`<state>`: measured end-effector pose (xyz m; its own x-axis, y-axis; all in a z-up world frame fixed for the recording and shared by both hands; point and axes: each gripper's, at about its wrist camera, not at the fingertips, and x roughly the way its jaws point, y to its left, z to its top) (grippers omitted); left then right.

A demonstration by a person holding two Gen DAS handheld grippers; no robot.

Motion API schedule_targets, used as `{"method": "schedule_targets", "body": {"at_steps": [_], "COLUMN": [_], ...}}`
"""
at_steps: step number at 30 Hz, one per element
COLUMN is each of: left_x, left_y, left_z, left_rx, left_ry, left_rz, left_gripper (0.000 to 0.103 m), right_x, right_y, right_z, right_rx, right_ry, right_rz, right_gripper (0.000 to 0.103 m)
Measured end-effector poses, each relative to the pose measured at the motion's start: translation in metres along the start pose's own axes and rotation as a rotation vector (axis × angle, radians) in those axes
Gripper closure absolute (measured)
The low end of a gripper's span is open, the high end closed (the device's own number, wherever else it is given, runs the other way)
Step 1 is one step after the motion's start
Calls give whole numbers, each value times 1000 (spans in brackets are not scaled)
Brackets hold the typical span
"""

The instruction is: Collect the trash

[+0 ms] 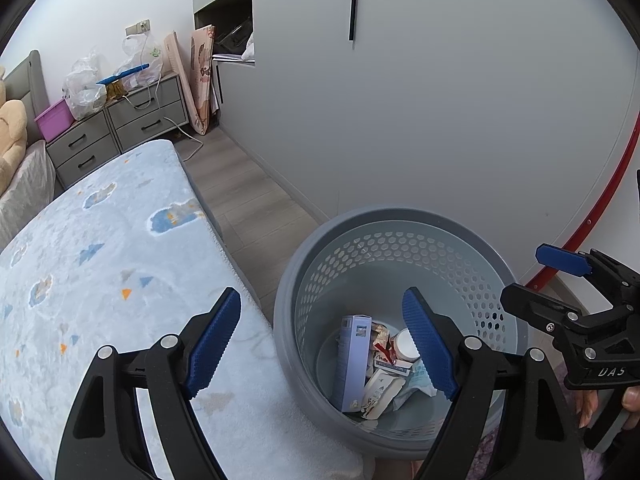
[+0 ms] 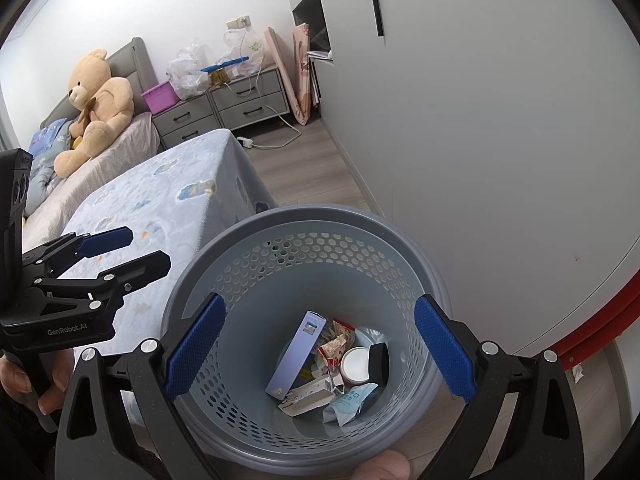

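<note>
A grey perforated waste basket point(image 1: 288, 304) point(image 2: 192, 280) stands on the floor beside the bed. Inside lie a lilac box point(image 1: 354, 360) point(image 2: 296, 352), a red-and-white wrapper point(image 2: 336, 344), a white round lid point(image 2: 356, 364), a black object point(image 2: 379, 364), a light blue packet point(image 2: 352, 400) and a white carton point(image 2: 308, 396). My left gripper point(image 1: 322, 344) is open and empty, above the basket's left rim and the bed edge. My right gripper point(image 2: 320, 352) is open and empty, directly over the basket. Each gripper shows in the other's view, the right point(image 1: 560, 276) and the left point(image 2: 132, 252).
A bed with a light blue patterned blanket point(image 1: 100, 260) point(image 2: 160, 192) lies left of the basket. White wardrobe doors point(image 1: 440, 100) stand behind it. Grey drawers point(image 2: 224, 108) with plastic bags, a purple bin and a teddy bear point(image 2: 96, 100) are further back. A red hoop point(image 1: 600, 208) leans at right.
</note>
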<state>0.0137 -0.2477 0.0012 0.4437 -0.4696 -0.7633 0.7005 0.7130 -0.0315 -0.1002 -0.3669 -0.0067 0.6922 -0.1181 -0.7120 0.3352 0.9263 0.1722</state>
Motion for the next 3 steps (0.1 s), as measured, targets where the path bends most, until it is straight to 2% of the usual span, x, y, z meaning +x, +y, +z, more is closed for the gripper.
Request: {"method": "schedule_targets", "body": {"at_steps": [3], "left_x": [0], "left_y": [0], "left_z": [0], "left_rx": [2], "left_ry": [-1], "left_rz": [1], "left_gripper": [24], "right_x": [0], "right_y": [0], "right_z": [0], "right_rx": [0], "right_ry": [1], "right_rz": [0], "right_gripper": [9]}}
